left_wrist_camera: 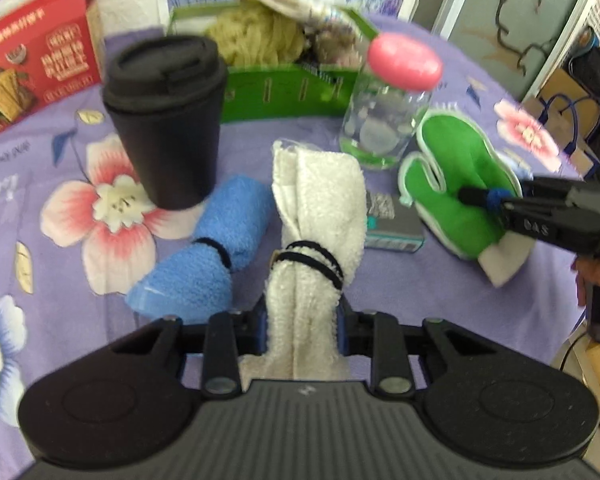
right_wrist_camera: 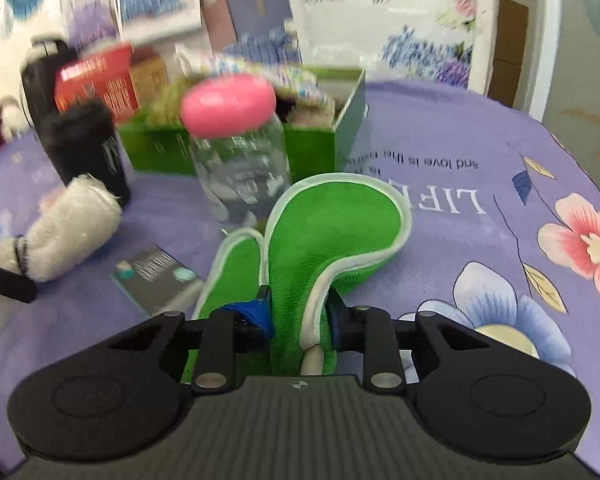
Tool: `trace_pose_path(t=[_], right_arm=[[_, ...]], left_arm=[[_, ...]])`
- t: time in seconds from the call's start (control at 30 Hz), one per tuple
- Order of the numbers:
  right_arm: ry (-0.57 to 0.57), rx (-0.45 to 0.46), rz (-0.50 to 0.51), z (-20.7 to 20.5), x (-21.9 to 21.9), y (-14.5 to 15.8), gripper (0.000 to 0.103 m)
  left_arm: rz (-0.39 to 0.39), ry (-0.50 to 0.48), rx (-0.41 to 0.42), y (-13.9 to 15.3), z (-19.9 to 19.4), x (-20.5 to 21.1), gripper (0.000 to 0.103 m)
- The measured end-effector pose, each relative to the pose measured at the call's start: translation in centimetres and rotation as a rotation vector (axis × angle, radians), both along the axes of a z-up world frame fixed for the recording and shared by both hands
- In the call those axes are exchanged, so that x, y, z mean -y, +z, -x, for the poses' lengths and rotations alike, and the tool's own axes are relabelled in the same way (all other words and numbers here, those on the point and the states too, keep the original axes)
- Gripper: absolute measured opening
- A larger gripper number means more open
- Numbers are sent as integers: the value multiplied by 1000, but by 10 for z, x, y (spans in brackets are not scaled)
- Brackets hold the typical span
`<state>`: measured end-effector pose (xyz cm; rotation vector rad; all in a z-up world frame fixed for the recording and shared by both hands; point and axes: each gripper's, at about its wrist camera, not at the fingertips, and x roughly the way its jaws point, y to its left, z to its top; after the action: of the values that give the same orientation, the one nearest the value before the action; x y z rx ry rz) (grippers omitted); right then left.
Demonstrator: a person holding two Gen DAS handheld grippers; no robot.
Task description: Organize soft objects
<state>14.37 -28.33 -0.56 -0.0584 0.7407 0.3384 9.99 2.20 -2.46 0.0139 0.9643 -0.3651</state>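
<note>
White terry towel roll (left_wrist_camera: pixel 312 240), banded, sits clamped in the left gripper (left_wrist_camera: pixel 302 328); right gripper (right_wrist_camera: pixel 300 316) pinches the green mitt (right_wrist_camera: pixel 324 236); both likely bound for the green box (left_wrist_camera: pixel 284 88) of soft things.

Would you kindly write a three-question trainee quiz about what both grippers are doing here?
1. True or false: the left gripper is shut on the white towel roll.
2. What does the right gripper hold? A) blue towel roll B) green mitt C) black cup
3. Fill in: the clear jar has a ___ lid.

Key: 1 true; 2 B; 3 pink.
</note>
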Motion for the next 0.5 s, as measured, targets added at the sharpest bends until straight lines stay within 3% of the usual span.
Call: trace_pose_path(t=[0.3, 0.5], right_arm=[[-18, 95, -71, 23, 13, 40, 9], [6, 185, -123, -30, 18, 84, 9]], left_arm=[[33, 20, 38, 29, 11, -8, 27], [72, 54, 121, 75, -32, -20, 27]])
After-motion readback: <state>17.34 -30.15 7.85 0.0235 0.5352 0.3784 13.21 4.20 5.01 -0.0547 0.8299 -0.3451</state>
